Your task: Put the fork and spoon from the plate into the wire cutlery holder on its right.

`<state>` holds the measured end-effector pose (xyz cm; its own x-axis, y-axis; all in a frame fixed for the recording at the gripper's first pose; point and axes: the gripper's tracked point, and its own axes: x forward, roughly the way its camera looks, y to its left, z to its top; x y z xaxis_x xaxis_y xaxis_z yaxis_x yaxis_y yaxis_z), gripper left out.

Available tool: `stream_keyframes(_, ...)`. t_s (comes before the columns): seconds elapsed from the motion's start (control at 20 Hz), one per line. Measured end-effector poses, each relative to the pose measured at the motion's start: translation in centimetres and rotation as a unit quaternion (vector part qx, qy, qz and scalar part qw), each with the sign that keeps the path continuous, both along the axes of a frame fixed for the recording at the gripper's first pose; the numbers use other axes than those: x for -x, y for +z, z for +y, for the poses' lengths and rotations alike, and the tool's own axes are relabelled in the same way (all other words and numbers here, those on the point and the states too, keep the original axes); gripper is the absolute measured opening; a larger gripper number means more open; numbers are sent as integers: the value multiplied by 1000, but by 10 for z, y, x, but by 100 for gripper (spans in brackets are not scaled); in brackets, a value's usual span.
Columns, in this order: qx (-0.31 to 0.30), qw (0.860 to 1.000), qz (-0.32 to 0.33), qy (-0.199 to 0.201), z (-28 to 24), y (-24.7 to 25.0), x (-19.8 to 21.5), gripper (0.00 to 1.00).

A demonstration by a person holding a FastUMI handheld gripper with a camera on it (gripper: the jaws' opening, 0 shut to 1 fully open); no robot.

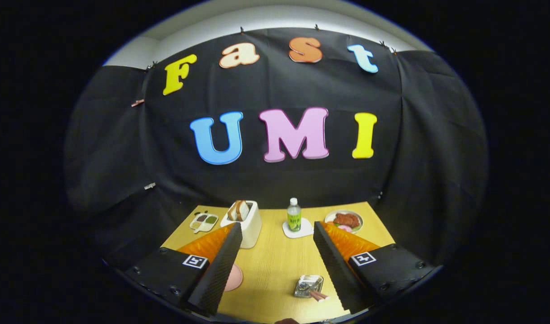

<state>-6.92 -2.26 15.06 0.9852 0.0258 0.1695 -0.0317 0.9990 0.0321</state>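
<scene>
Gripper [275, 252] spread wide, holding nothing, high above counter [275, 261]; wire cutlery holder [309, 286] low between fingers, near right finger; utensil handles [319, 295] poke from it, type unclear; pink plate [234, 277] edge beside left finger, contents hidden; judge cutlery light, rigid, slick; pinch mid-handle, across narrow width; toaster [248, 222], bottle [294, 215] beyond.

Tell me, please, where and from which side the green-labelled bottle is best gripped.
Probably best to grip the bottle around its straight middle, below the white cap, coming in level from the near side. It stands upright on a white coaster just beyond the open gripper, roughly between the lines of its two fingers.
</scene>
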Motion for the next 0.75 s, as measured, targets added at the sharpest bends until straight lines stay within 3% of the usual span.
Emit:
stream_keyframes(0.2, 28, 995, -95, -12, 6, 38, 15, 99)
stream_keyframes(0.35, 35, 990, -139, 4, 16, 41, 26, 99)
stream_keyframes(0.75, 17, 992, -124, 33, 16, -12, 23, 98)
